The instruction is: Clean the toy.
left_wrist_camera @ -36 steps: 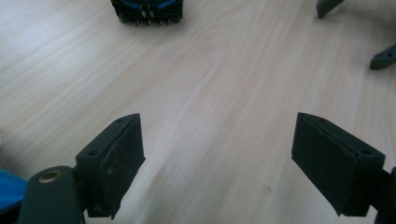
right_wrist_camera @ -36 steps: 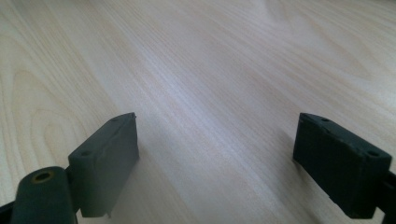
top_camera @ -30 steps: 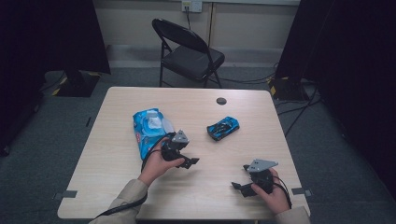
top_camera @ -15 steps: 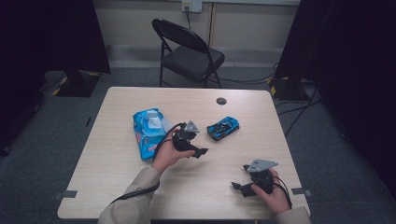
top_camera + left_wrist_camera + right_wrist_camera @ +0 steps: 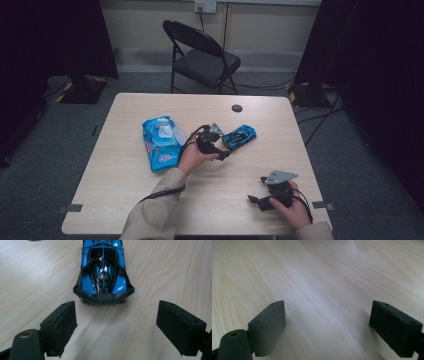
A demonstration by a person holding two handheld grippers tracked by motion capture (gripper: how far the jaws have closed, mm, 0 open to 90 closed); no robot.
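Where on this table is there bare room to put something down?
The table's near-left corner, below the blue wipes pack, is bare, as is the far strip either side of the small dark disc. The middle is crowded: the left gripper sits right behind the blue toy car. The right gripper takes the near-right corner.

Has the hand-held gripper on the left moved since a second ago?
Yes. The left hand-held gripper has moved right, away from the blue wipes pack, up to the blue toy car, which lies where it was.
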